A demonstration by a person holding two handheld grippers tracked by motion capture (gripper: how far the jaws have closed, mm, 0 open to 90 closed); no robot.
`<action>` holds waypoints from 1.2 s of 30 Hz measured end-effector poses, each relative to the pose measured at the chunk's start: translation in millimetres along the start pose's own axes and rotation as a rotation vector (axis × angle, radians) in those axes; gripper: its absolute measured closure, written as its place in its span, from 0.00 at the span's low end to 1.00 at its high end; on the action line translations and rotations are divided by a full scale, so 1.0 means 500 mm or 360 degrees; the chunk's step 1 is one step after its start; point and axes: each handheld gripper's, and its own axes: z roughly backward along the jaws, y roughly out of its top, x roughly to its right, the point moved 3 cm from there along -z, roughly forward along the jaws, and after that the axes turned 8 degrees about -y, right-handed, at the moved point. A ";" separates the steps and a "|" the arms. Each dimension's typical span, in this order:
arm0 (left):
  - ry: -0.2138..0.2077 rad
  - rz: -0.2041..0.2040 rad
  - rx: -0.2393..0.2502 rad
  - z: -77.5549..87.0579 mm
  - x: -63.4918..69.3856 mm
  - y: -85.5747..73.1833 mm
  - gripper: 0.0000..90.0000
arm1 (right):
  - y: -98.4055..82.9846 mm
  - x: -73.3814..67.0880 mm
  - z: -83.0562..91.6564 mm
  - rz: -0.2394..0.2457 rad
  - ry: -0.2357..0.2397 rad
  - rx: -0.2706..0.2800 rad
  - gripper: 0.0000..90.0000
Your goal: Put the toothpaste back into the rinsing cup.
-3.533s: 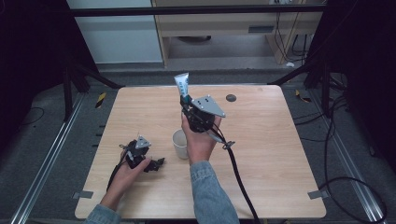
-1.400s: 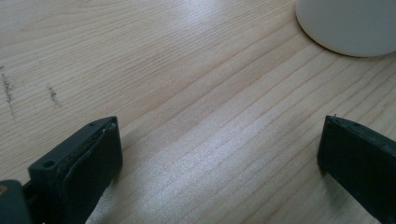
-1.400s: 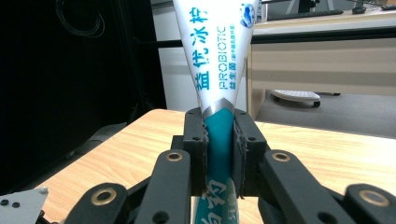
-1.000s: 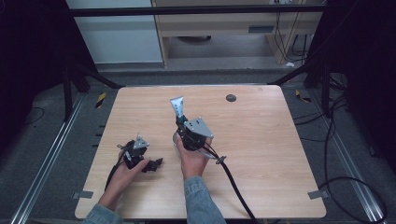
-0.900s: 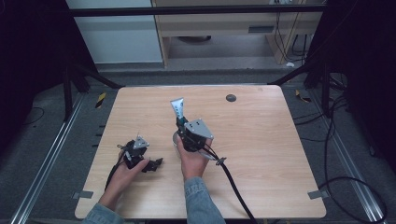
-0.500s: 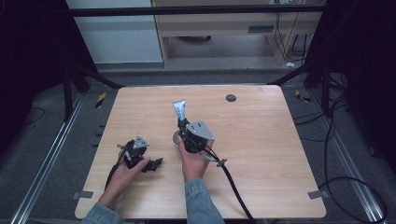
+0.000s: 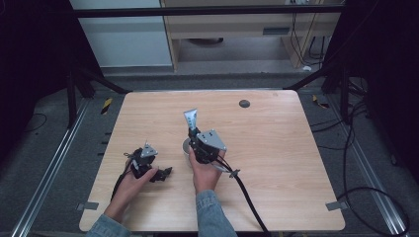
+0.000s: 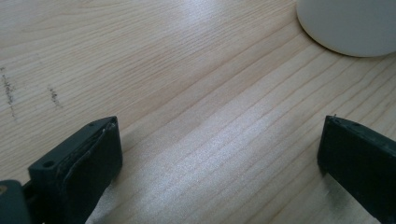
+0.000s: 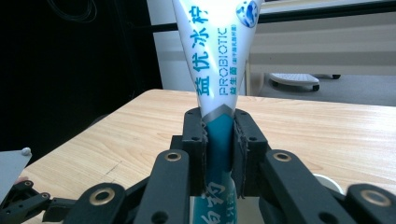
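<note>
One tube [image 9: 219, 60], clamped upright in the right gripper [image 9: 219, 144], stands over the single white cup [image 7: 188, 146] near the table's [image 7: 276, 148] middle; the left gripper [image 8: 219, 158], jaws spread and empty, rests on the wood beside that cup.

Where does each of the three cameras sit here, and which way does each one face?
High view: fixed above the person's side, looking forward and down on the table; both forearms, left hand-held gripper, right hand-held gripper.
Left gripper view: rides the left hand-held gripper, low over the wood, jaws apart, facing the white cup.
Right gripper view: rides the right hand-held gripper, looking level across the table, jaws shut on the toothpaste tube.
Shared: the tube shows in high and right gripper views.
</note>
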 end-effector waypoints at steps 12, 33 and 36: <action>-0.0002 0.0003 0.0001 0.000 0.000 0.000 0.00 | -0.008 0.000 0.000 -0.0007 0.0005 -0.0034 0.86; -0.0005 0.0002 0.0003 0.000 -0.001 0.000 0.00 | -0.021 0.007 -0.001 -0.0023 0.0011 -0.0113 0.86; -0.0005 0.0003 0.0004 0.000 -0.001 0.000 0.00 | -0.021 0.008 -0.001 -0.0034 0.0016 -0.0118 0.86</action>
